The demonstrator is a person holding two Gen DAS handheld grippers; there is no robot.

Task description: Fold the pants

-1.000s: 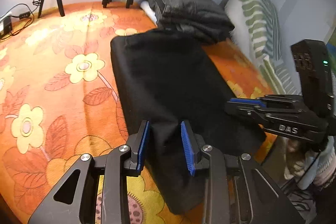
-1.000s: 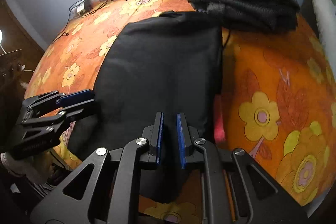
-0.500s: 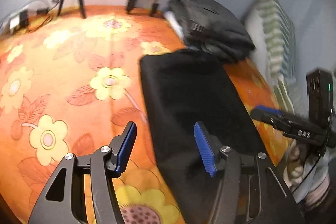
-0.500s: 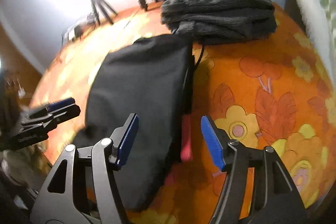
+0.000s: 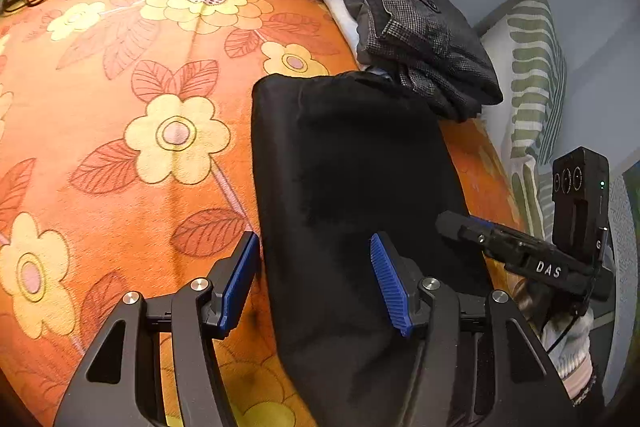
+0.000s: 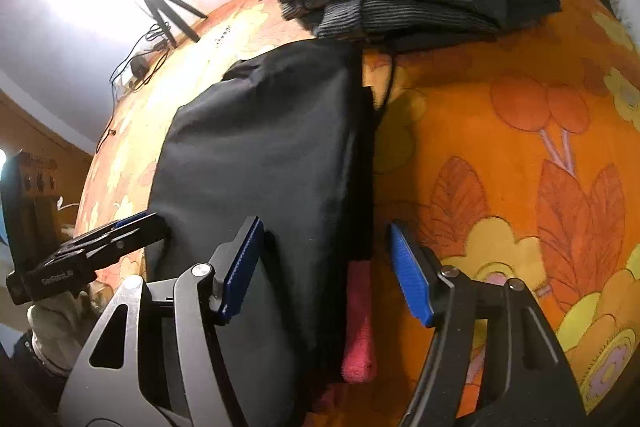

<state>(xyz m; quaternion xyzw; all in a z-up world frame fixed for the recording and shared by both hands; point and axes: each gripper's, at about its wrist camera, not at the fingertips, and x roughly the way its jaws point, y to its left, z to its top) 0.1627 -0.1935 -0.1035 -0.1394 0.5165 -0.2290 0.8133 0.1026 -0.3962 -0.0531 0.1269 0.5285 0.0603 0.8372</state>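
A: What does the cloth look like?

B: The pants (image 5: 360,163) are black, smooth and matte, folded into a long flat rectangle with soft rounded edges. They lie on the bed (image 5: 120,107), whose cover is a fuzzy orange blanket printed with yellow flowers and rust-coloured leaves.

A: And behind them?

B: A stack (image 5: 416,39) of grey, finely ribbed or checked garments sits at the far end of the pants, touching or overlapping them. A striped green and white pillow (image 5: 536,83) stands by the wall. In the right wrist view a strip of pink fuzzy fabric (image 6: 358,323) shows along the near right edge of the pants.

A: Where are the fingers?

B: The left gripper (image 5: 316,283) is spread wide and holds nothing. Its ridged blue pads straddle the near left edge of the pants, one finger over the blanket, the other over the black cloth.

A: The right one?

B: The right gripper (image 6: 328,271) is also wide apart and empty, straddling the near right edge: its left finger over the pants, its right finger over the blanket. Whether any pad touches the cloth cannot be told.
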